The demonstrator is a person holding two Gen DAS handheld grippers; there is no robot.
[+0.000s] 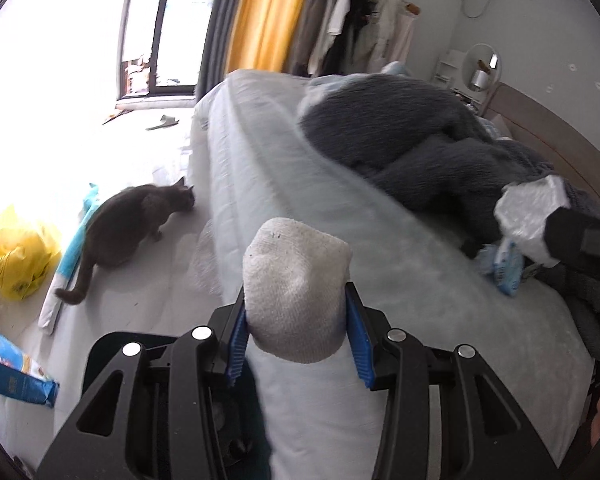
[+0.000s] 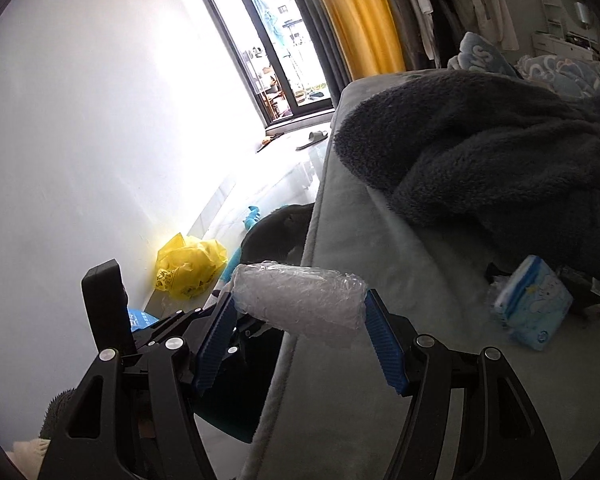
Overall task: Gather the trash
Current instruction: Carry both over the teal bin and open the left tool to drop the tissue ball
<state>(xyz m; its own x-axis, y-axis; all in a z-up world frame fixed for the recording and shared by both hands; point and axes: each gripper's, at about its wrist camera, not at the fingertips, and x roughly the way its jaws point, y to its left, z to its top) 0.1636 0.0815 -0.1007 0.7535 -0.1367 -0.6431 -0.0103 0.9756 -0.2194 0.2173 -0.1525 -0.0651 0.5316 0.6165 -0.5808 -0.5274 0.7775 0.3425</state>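
Note:
My left gripper (image 1: 296,312) is shut on a dirty white sock (image 1: 296,292), held above the edge of the bed (image 1: 260,184). My right gripper (image 2: 300,320) is shut on a roll of crumpled clear plastic wrap (image 2: 300,300), also over the bed's edge. The right gripper with its plastic also shows at the right of the left wrist view (image 1: 536,216). A blue and white tissue pack (image 2: 534,312) lies on the bed, to the right of the right gripper; it shows in the left wrist view too (image 1: 506,268).
A grey cat (image 1: 132,232) stands on the floor by the bed. A yellow plastic bag (image 2: 188,268) lies against the wall. A dark fleece blanket (image 2: 480,152) is heaped on the bed. A blue packet (image 1: 12,372) and a slipper (image 2: 314,138) lie on the floor.

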